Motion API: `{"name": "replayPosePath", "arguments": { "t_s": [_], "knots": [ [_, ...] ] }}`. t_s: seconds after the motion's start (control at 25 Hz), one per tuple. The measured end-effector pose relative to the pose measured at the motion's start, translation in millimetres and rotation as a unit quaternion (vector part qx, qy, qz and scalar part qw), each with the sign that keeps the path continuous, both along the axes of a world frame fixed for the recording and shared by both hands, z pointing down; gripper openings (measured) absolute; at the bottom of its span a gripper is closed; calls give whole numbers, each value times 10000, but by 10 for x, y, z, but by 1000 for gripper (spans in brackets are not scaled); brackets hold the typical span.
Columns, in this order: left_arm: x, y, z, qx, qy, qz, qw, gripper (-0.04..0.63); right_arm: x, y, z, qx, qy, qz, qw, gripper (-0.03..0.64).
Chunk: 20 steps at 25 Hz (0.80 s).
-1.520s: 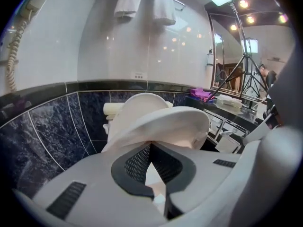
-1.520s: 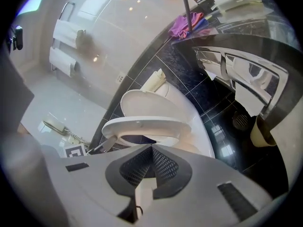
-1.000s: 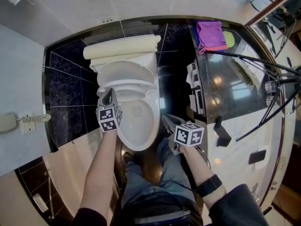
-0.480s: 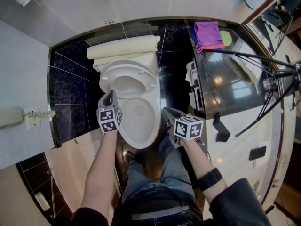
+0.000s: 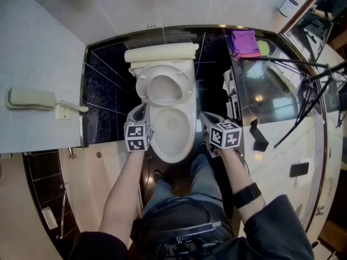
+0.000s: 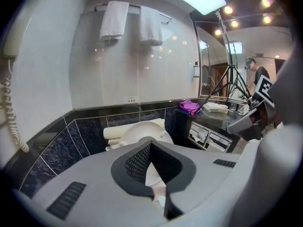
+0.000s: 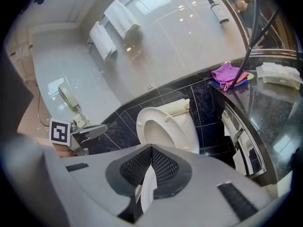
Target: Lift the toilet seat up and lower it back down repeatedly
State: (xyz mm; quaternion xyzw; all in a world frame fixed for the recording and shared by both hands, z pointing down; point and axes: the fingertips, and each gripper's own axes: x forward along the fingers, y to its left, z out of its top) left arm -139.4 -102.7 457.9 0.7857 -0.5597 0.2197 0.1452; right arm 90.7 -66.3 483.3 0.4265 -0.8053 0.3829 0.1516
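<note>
The white toilet seat (image 5: 165,88) stands raised, leaning back toward the cream tank (image 5: 162,53), and the bowl (image 5: 174,128) lies uncovered below it. My left gripper (image 5: 141,111) is shut and empty at the bowl's left side, just below the seat's left edge; contact cannot be told. In the left gripper view the raised seat (image 6: 142,130) shows beyond the closed left gripper (image 6: 150,145). My right gripper (image 5: 206,118) is shut and empty, off the bowl's right side and apart from the seat. The right gripper view shows the seat's underside (image 7: 161,131) past the closed right gripper (image 7: 151,149).
A dark glass counter (image 5: 271,99) runs along the right with a purple cloth (image 5: 244,42) and a tripod (image 5: 303,75) over it. A wall phone (image 5: 30,98) hangs at the left. Towels (image 6: 116,20) hang on the back wall. The person's legs (image 5: 190,183) stand before the bowl.
The seat has swung up from half raised to leaning against the tank. Both grippers have risen, the left following the seat's left edge. The head view has shifted.
</note>
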Motion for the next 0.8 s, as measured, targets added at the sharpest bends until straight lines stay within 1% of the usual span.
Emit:
{"name": "replayPosePath", "arguments": {
  "t_s": [0.2, 0.32, 0.48, 0.6, 0.72, 0.8],
  "knots": [
    [-165, 472, -373, 66, 189, -8, 9998, 0, -75, 147, -357, 293, 25, 101, 9995, 15],
    [-254, 788, -521, 66, 371, -31, 9993, 0, -78, 292, -515, 389, 80, 152, 9991, 15],
    [-425, 1124, -699, 146, 467, 31, 9988, 0, -146, 475, -670, 496, 126, 206, 9985, 15],
    [-532, 1304, -762, 157, 538, 53, 9984, 0, -161, 607, -745, 605, 357, 195, 9973, 16],
    [-604, 1441, -759, 147, 539, 175, 9983, 0, -132, 759, -751, 698, 685, 222, 9950, 17],
    [-683, 1506, -752, 140, 522, 207, 9983, 0, -150, 851, -759, 731, 740, 257, 9942, 17]
  ]
}}
